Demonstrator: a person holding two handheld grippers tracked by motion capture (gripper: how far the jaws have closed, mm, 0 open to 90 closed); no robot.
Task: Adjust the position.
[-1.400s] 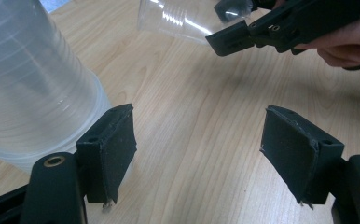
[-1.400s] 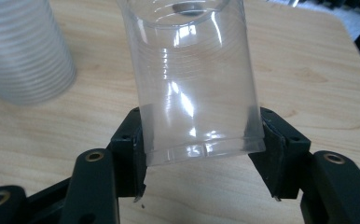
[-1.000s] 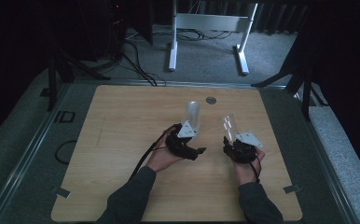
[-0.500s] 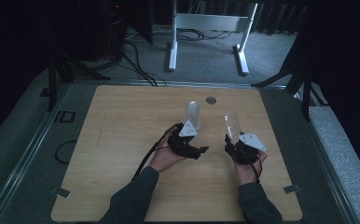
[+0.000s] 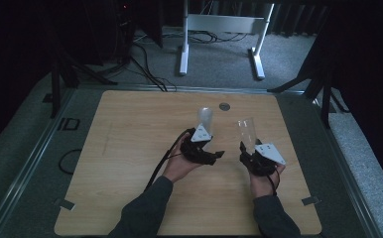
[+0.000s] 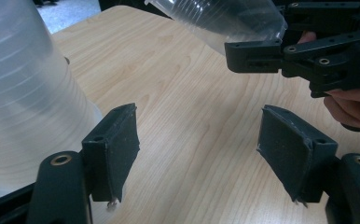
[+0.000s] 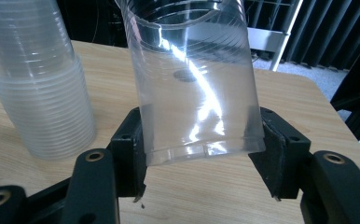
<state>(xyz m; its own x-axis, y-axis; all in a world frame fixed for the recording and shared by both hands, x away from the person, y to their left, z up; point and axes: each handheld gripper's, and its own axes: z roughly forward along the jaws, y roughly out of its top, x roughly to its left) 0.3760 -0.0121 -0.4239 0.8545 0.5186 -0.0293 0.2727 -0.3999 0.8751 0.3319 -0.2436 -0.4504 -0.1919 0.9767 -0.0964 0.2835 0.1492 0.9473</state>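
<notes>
I see a single clear plastic cup (image 7: 194,88) at the frame's center, base down, tilted, clamped at its base. A frosted, ribbed stack of cups (image 7: 38,88) stands upright on the counter (image 7: 215,196) at the left edge.
</notes>
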